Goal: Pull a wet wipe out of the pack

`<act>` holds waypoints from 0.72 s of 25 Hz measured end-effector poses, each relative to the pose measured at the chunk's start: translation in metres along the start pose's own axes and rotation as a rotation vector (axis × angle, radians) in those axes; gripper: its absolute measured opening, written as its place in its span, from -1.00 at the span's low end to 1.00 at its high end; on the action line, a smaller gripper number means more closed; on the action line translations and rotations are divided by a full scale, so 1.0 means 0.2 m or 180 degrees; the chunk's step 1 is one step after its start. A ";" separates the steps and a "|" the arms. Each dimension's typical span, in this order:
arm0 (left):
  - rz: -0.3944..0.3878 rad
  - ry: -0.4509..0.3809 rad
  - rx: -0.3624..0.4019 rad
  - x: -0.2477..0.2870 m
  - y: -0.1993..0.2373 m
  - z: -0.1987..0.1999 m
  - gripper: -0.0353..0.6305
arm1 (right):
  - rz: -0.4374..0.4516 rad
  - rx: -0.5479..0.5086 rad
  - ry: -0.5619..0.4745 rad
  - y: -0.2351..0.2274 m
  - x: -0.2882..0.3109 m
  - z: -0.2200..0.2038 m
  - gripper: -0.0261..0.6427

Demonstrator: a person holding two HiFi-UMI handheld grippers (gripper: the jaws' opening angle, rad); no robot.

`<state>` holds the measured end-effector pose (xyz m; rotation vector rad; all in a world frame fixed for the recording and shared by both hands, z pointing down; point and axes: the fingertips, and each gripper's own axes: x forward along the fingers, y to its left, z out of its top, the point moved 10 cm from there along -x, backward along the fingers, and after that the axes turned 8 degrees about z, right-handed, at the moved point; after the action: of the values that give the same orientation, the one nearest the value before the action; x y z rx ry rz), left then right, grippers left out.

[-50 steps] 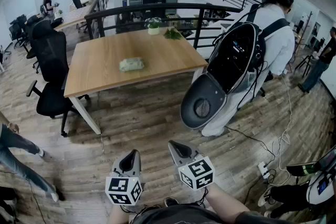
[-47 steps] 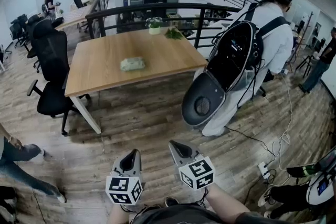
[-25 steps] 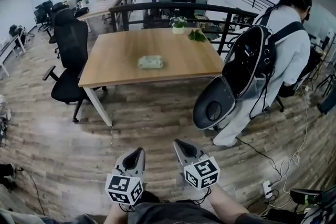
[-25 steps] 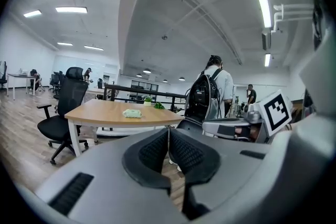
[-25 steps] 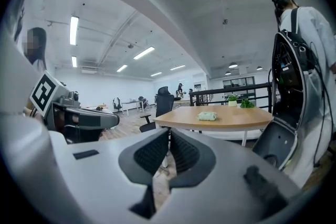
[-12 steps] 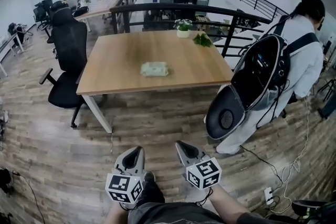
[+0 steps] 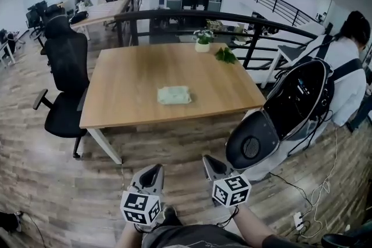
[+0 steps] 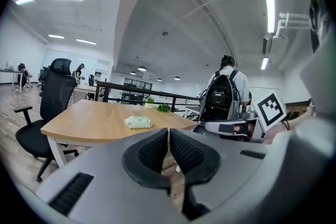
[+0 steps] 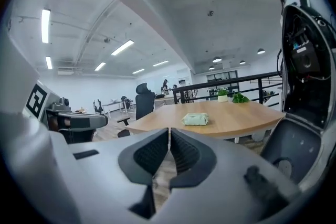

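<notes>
lying well inside table (image 7: pixel 125 87) edges: wipe pack (image 7: pixel 174 95) | chair (image 7: pixel 65 69) near left edge

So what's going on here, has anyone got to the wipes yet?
Not yet. A person holds the left gripper and right gripper low over the wood floor, short of the wooden table. Both are shut and empty. The green wet wipe pack lies untouched near the table's middle. Another person wearing a large backpack stands off the table's right corner.
</notes>
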<state>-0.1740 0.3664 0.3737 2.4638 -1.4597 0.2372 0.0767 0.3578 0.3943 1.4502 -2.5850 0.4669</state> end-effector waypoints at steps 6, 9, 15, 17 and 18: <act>-0.0158 0.0085 -0.0049 0.23 0.29 0.03 -0.83 | -0.0105 -0.0004 0.0097 -0.03 0.33 0.04 -0.84; -0.0215 0.0115 -0.0091 0.31 0.38 0.04 -0.82 | -0.0112 -0.0003 0.0155 -0.03 0.42 0.05 -0.84; -0.0307 0.0209 -0.0097 0.45 0.47 0.03 -0.82 | -0.0112 -0.0117 0.0335 -0.04 0.54 0.05 -0.84; -0.0334 0.0233 -0.0097 0.50 0.48 0.03 -0.82 | -0.0146 -0.0098 0.0356 -0.08 0.56 0.05 -0.84; -0.0343 0.0246 -0.0098 0.52 0.48 0.04 -0.82 | -0.0164 -0.0092 0.0363 -0.10 0.57 0.05 -0.84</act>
<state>-0.2086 0.2333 0.4092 2.4704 -1.2860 0.2825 0.0338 0.2523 0.4202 1.4332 -2.4502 0.4884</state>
